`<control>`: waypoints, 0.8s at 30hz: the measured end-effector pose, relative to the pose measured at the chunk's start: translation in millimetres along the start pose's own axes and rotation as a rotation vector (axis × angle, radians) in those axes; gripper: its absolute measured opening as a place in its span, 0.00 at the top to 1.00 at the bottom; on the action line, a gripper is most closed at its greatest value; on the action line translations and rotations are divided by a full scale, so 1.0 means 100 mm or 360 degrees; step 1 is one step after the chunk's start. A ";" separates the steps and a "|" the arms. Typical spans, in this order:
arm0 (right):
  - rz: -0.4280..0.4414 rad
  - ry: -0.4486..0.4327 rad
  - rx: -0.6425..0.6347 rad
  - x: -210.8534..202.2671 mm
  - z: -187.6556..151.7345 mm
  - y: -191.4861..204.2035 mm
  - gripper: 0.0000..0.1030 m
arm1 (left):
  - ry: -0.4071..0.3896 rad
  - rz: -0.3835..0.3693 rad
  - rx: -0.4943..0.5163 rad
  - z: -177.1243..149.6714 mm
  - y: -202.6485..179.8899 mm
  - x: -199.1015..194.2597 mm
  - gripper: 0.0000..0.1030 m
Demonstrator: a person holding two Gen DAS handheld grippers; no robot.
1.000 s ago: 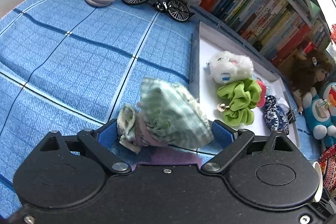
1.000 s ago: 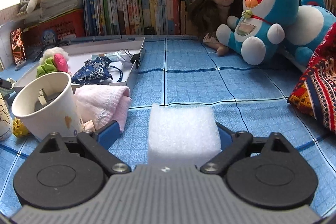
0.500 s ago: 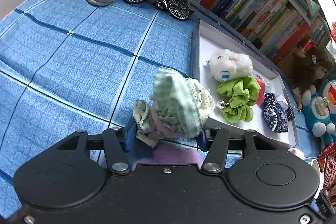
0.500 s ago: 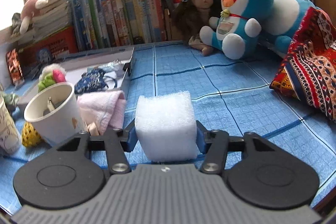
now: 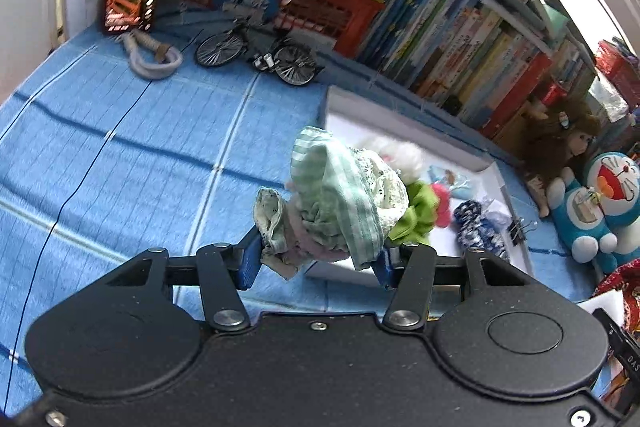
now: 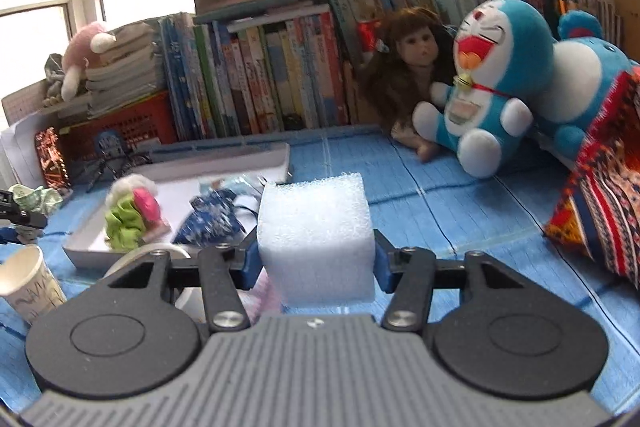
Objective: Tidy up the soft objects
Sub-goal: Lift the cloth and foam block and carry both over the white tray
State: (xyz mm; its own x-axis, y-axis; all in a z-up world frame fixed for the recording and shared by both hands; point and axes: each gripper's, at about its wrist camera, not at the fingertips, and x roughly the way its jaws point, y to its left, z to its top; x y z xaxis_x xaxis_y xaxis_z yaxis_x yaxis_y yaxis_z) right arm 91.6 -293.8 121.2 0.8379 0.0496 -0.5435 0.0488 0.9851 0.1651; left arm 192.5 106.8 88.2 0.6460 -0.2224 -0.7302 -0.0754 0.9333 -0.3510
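Now that both have closed and risen off the blue worktop [image 5: 120,155], the left gripper [image 5: 316,259] clamps a green striped cloth bundle [image 5: 340,203] and the right gripper [image 6: 316,263] a white foam block [image 6: 316,239], ready for carrying to the white tray [image 6: 224,163].

Beside the smooth white tray [image 5: 404,125], the blue cloth table cover [image 5: 120,147] looks matt and woven; the foam block [image 6: 316,231] is porous and rough, the green striped bundle [image 5: 340,211] soft crumpled fabric.

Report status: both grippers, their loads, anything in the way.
Left gripper shut on cloth bundle. Right gripper shut on foam block. Both loads off the table. Tray ahead, partly filled; path clear.
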 end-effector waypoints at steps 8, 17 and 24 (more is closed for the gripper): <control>0.0081 0.0028 -0.0009 0.20 0.27 0.18 0.44 | -0.0035 -0.0051 0.0078 0.11 -0.37 0.04 0.50; 0.0152 0.0136 0.0006 0.52 0.54 0.36 0.44 | -0.0066 -0.0095 0.0228 0.30 -0.89 0.15 0.50; 0.0156 0.0249 -0.0059 0.77 0.68 0.50 0.44 | -0.0097 -0.0100 0.0334 0.53 -1.16 0.31 0.49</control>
State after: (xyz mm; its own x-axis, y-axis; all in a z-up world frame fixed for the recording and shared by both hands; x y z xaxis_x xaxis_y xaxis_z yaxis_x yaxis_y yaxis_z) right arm 195.8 -251.9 143.8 0.7429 0.1681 -0.6480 -0.0515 0.9794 0.1951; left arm 261.9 6.9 137.2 0.6898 -0.2705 -0.6715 0.1221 0.9577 -0.2604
